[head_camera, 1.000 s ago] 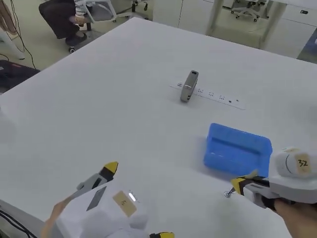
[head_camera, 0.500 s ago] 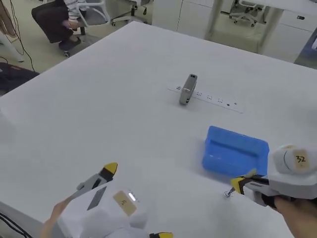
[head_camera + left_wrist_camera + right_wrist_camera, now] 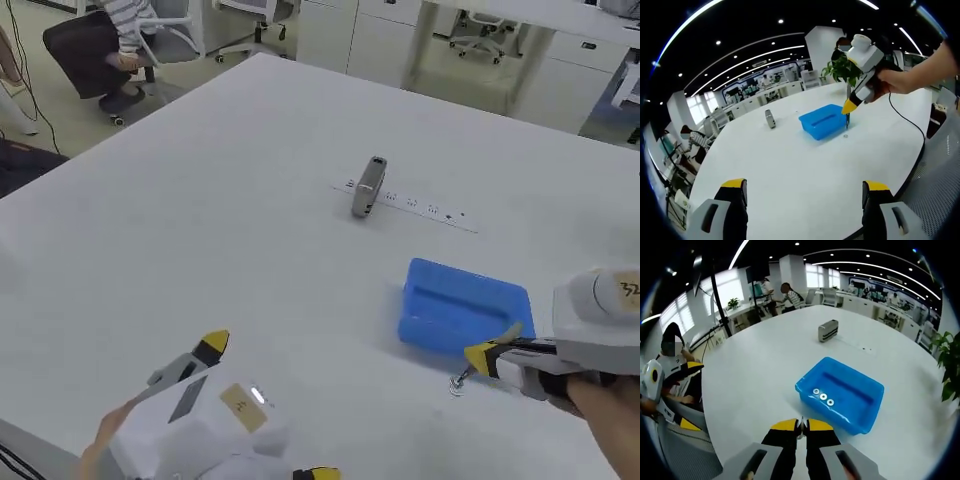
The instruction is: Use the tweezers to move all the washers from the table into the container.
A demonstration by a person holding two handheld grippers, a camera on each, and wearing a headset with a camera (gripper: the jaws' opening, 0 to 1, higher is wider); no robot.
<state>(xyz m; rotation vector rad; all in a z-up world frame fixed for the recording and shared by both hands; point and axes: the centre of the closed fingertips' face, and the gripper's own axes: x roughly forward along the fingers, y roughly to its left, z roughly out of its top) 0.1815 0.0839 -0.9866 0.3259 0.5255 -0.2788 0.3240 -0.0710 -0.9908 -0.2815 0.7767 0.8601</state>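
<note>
Not much has changed in the last second, mostly your head moved. Your right tool (image 3: 487, 357) is still pinched nearly shut on the thin metal tweezers (image 3: 847, 120), tips down at a small metal washer (image 3: 456, 388) on the white counter (image 3: 250, 230), just beside the blue plastic container (image 3: 440, 335). Three washers (image 3: 823, 396) already sit inside. Left tool (image 3: 804, 185) hangs wide open, empty. I'd say that pick isn't made yet.

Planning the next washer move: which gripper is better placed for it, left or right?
Right. The right gripper is shut on the tweezers, their tip close beside the blue container. The left gripper is open, holds nothing, and sits farther from it.
</note>
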